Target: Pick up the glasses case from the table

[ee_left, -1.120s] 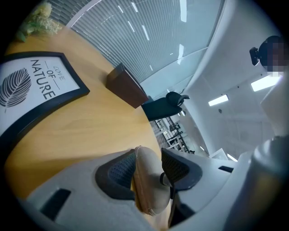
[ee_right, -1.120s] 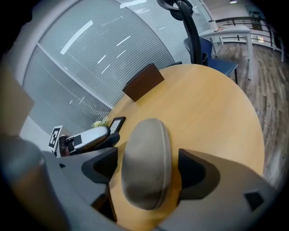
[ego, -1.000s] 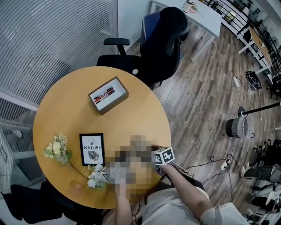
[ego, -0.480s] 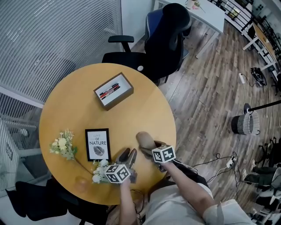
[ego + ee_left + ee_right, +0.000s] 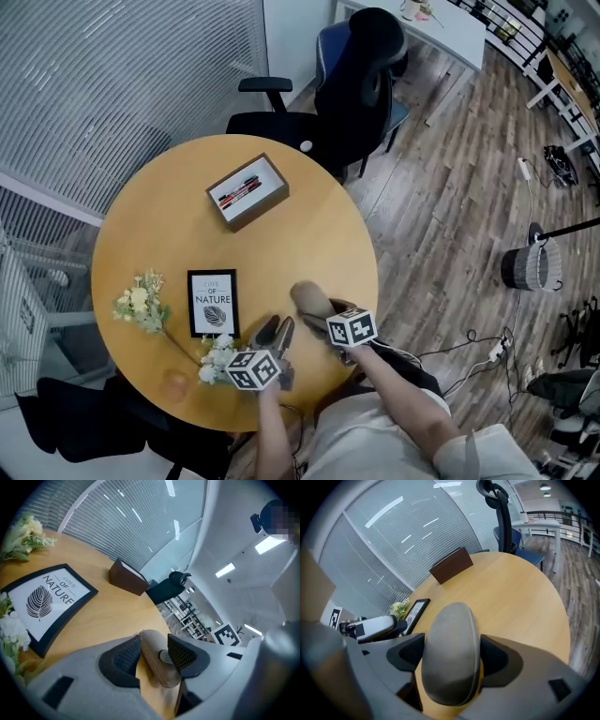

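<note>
Right tool (image 5: 452, 654) tighter round glasses case (image 5: 309, 298)

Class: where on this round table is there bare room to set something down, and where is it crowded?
Bare: the wide stretch of table between the pen box and the glasses case. Crowded: the near edge, with framed print, flowers and case.

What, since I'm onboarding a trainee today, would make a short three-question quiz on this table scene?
1. True or false: the flowers lie inside the brown box.
2. What is between the jaws of the right gripper? A flowers, B glasses case, C brown box.
3. Fill in: the framed print reads "... OF ____".
Key: 1 false, they lie on the table. 2 B; the jaws have just been closing round it. 3 NATURE.
</note>
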Demonstrator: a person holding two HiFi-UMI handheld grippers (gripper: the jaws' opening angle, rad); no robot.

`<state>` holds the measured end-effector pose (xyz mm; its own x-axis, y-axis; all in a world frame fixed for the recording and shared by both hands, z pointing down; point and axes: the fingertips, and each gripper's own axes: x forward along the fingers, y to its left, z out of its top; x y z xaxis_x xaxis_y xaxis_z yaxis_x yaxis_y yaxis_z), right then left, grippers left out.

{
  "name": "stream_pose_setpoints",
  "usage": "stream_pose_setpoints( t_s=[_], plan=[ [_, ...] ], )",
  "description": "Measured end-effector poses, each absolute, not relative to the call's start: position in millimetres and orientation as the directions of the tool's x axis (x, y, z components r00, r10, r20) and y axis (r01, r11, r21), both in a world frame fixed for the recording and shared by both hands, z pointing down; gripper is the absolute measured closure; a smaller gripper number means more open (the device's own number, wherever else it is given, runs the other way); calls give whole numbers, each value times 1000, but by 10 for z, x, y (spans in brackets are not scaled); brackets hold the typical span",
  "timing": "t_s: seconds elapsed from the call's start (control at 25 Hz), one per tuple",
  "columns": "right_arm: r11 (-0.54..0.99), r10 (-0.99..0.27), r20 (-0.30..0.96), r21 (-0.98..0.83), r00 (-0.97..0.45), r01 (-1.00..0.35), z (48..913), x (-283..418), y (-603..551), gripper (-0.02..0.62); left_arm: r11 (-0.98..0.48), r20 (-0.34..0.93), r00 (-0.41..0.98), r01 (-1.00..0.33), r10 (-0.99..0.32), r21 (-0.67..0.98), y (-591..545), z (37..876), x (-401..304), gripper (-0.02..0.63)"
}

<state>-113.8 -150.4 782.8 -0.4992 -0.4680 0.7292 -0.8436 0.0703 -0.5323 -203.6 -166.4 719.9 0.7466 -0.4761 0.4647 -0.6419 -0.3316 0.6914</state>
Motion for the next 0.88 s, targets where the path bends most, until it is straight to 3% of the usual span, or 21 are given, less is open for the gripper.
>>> stream_pose_setpoints(
  t_s=[0.56, 0.88],
  plan=[
    [204, -402, 766, -459, -502, -864, 7881, -1104, -1253, 238, -284, 506, 698, -689, -506, 667, -1371, 7236, -1976, 433],
    [160, -395, 694, -593, -602, -789, 7801, -1087, -1111, 244, -231, 528, 678, -701, -511, 675, -1216, 7329, -1951, 433]
  ],
)
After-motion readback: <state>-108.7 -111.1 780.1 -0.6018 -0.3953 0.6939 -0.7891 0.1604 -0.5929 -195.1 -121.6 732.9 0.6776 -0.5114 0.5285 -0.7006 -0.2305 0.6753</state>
